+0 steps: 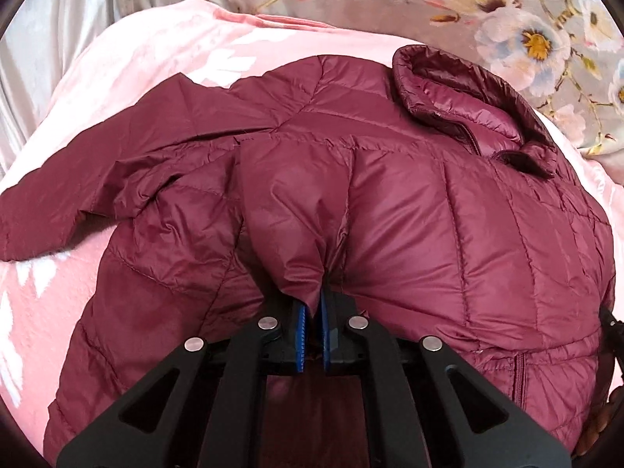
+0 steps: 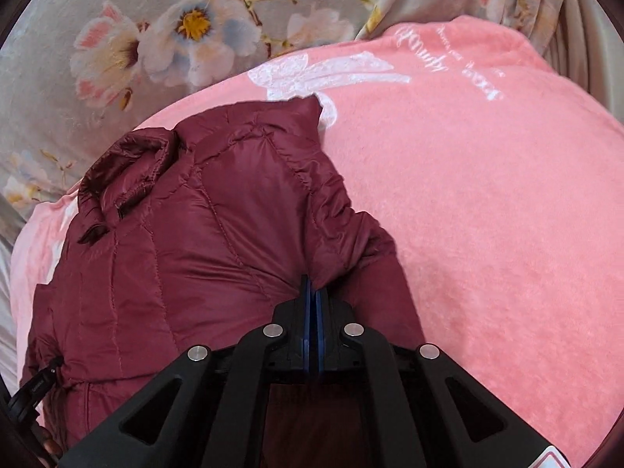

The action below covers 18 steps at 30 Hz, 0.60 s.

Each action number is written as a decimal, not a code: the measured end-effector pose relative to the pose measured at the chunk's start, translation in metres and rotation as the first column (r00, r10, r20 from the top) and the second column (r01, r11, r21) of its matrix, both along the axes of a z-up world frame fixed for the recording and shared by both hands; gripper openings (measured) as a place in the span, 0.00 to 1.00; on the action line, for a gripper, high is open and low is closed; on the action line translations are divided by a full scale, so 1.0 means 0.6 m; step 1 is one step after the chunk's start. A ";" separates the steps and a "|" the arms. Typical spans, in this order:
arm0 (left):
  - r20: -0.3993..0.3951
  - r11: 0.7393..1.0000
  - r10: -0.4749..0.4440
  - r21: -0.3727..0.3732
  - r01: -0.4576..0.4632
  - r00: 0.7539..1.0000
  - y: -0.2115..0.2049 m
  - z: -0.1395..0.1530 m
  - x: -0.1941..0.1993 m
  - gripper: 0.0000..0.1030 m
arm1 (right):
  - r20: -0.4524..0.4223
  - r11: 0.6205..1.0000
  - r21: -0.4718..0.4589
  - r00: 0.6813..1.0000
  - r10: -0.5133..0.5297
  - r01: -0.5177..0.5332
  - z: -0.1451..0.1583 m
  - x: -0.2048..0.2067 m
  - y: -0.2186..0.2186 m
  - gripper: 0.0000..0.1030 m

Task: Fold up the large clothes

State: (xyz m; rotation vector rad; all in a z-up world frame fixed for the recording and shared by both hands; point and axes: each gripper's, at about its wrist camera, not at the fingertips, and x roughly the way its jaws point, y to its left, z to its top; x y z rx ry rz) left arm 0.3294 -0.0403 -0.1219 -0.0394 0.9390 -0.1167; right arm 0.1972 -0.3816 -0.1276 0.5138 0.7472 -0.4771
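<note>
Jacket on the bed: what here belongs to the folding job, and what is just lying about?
In the job:
- maroon puffer jacket
- left tongs, shut on its fabric
- right tongs, shut on its fabric

Just there:
- pink blanket beneath
- floral bedding behind

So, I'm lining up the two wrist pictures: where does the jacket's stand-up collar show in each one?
Left wrist view: the collar sits upper right, beyond the left gripper, which is shut on a pinch of the maroon jacket.
Right wrist view: the collar sits at the left, above middle height.
Shared landmark: the pink blanket under the jacket.
</note>
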 end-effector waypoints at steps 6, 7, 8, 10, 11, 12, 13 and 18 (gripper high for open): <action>0.092 0.997 0.082 0.001 -0.083 0.992 0.060 0.078 -0.041 0.37 | 0.085 0.986 -0.167 0.996 0.041 -0.026 0.071 -0.051 0.077 0.10; 0.111 0.996 0.089 -0.012 -0.089 0.990 0.063 0.093 -0.042 0.37 | 0.089 0.983 -0.173 0.993 0.077 -0.060 0.078 -0.042 0.092 0.10; 0.122 0.996 0.088 -0.044 -0.083 0.989 0.062 0.109 -0.040 0.37 | 0.088 0.979 -0.174 0.989 0.123 -0.106 0.085 -0.028 0.111 0.10; 0.108 0.994 0.052 -0.099 -0.041 0.993 0.043 0.122 -0.027 0.37 | 0.087 0.967 -0.158 0.972 0.217 -0.201 0.089 0.005 0.151 0.10; 0.093 0.994 0.033 -0.109 -0.023 0.995 0.028 0.118 -0.017 0.37 | 0.080 0.960 -0.149 0.965 0.250 -0.237 0.086 0.023 0.170 0.09; 0.083 0.994 0.021 -0.105 -0.013 0.996 0.016 0.112 -0.011 0.37 | 0.062 0.951 -0.139 0.956 0.288 -0.277 0.078 0.044 0.193 0.08; 0.064 0.996 0.004 -0.091 0.002 0.998 -0.002 0.097 -0.002 0.37 | 0.043 0.944 -0.136 0.950 0.308 -0.300 0.071 0.058 0.209 0.06; -0.030 0.999 -0.011 -0.033 0.010 0.999 -0.037 0.018 0.024 0.37 | -0.054 0.917 -0.097 0.922 0.382 -0.386 0.016 0.109 0.264 0.06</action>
